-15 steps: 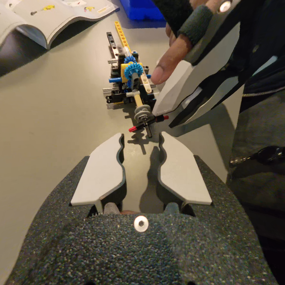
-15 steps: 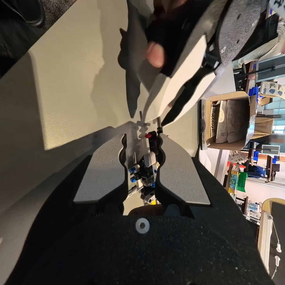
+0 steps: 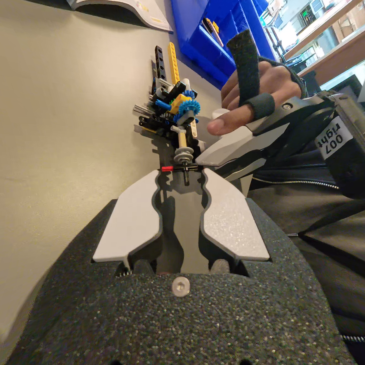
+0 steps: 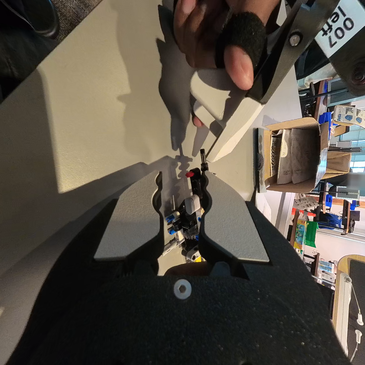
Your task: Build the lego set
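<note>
The lego model [image 3: 173, 118] lies on the table [image 3: 59, 138], a long, light assembly of stiff plastic beams, gears and axles; I judge it rigid along its frame but fragile at the thin ends, where parts could pop loose if squeezed. The left gripper [image 3: 180, 174] sits at the model's near end, jaws parted, tips either side of the black cross-axle [image 3: 185, 168] with its red pin [image 3: 167, 168], gripping nothing. The right gripper [image 4: 182, 174] straddles the model's side with a moderate gap; its right finger looks pressed against the black frame, its left finger clear, so whether it truly holds the model I cannot tell. The sturdy black frame looks like the safest hold. Counted: 1 model, 2 grippers, 2 blue gears [image 3: 190, 107], 1 grey pulley [image 3: 183, 155], 1 yellow beam [image 3: 173, 63], 1 booklet [image 3: 122, 11] beyond the model, 1 blue bin [image 3: 207, 45] beyond the model.
</note>
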